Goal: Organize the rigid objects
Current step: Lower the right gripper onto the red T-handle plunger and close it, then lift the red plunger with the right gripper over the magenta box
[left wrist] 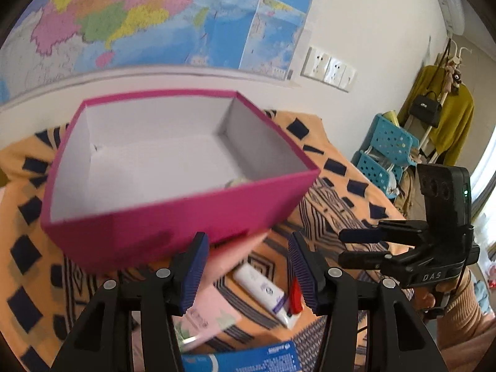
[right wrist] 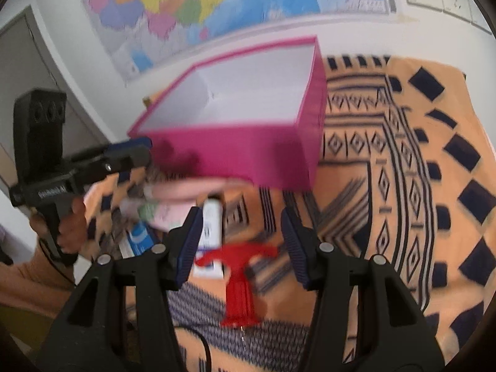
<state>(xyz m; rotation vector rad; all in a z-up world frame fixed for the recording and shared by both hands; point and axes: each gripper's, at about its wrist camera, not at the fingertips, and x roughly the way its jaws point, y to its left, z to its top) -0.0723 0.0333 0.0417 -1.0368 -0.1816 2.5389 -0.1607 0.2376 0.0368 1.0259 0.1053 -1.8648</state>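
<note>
Your right gripper point(right wrist: 240, 248) was spread wide with nothing between the pads, hovering over the red tool point(right wrist: 239, 282) on the patterned cloth point(right wrist: 403, 186). My read: you'd lined it up for a pick. The tool's long axis ran roughly along your gripper's forward line, wide T-shaped end pointing away toward the box, ribbed shaft toward you. That puts the jaws on either side of the shaft, so a straight drop should have straddled it.

Your left gripper point(left wrist: 246, 276) was also released, empty, with its pads apart. It sat just in front of the box's near wall. Below and beyond it lay 3 loose items: blue carton point(left wrist: 248, 361) nearest, pink packet point(left wrist: 214, 307) partly tucked under the box edge, and white tube point(left wrist: 263, 288) running diagonally, with its far end toward the box.

Pink box point(left wrist: 173, 226) was farthest, open side up, against the wall under the map point(left wrist: 139, 15). It's the likely drop target, close to the clutter so transfers stay short. Something pale showed at its inner near corner; too hidden to identify.

Both views were blurred, so alignment over the tool is approximate.
</note>
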